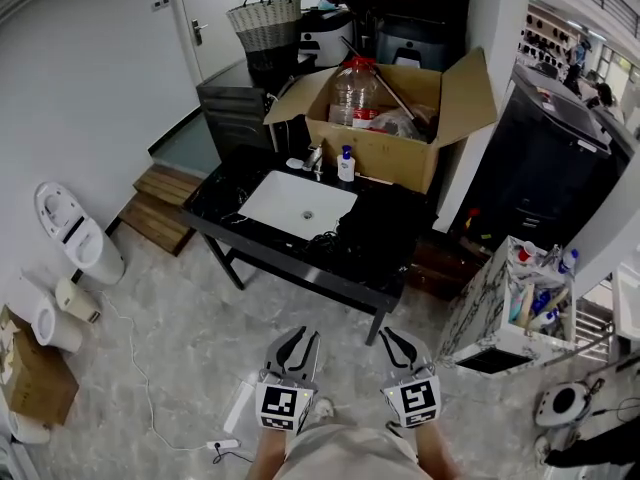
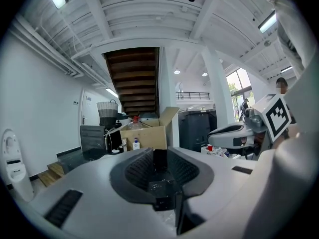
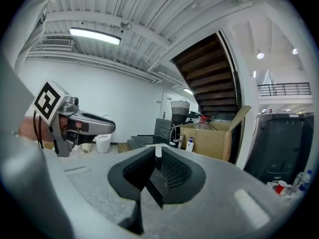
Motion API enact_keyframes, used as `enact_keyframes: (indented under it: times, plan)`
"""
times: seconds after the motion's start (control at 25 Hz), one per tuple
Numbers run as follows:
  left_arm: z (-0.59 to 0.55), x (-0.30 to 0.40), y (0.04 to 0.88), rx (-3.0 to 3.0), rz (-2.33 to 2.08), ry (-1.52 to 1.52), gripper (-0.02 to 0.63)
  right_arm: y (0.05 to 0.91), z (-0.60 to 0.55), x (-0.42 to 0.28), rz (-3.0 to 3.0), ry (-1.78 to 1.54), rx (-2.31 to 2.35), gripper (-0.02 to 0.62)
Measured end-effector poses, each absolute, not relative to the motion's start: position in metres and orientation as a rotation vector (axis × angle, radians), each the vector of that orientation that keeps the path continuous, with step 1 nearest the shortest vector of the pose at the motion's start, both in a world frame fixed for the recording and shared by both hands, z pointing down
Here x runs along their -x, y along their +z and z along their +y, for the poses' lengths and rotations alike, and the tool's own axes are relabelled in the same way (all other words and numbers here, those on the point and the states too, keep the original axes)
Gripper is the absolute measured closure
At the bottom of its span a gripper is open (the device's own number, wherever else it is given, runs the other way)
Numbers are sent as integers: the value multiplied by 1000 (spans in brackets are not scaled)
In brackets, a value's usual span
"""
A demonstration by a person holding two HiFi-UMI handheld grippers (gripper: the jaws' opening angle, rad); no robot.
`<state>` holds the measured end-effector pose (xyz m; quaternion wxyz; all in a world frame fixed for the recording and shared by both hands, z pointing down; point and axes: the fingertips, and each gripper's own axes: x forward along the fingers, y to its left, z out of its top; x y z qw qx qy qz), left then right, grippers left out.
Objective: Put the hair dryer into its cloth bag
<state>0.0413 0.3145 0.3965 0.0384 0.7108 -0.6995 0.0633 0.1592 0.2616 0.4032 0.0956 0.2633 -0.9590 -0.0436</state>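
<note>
Tongs were both shut and empty, left tongs [image 1: 303, 340] and right tongs [image 1: 392, 338] well short of the desk [image 1: 228, 196]. I judged the hair dryer and bag lay ahead in the dark heap [image 1: 372, 230] right of the sink [image 1: 298, 205] (couldn't separate them), nearer my right tongs.
</note>
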Motion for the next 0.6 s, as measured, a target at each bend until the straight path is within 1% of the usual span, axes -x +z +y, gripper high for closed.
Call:
enact_keyframes:
  times: [0.2, 0.36, 0.6]
  plan:
    - [296, -11, 398, -2213, -2111, 178, 523, 405, 249, -132, -2796, -70, -839, 569]
    - [285, 10, 402, -2223, -2077, 156, 525, 408, 241, -111, -2787, -126, -841, 569]
    - [276, 37, 405, -2243, -2051, 137, 525, 414, 236, -89, -2754, -103, -882, 569]
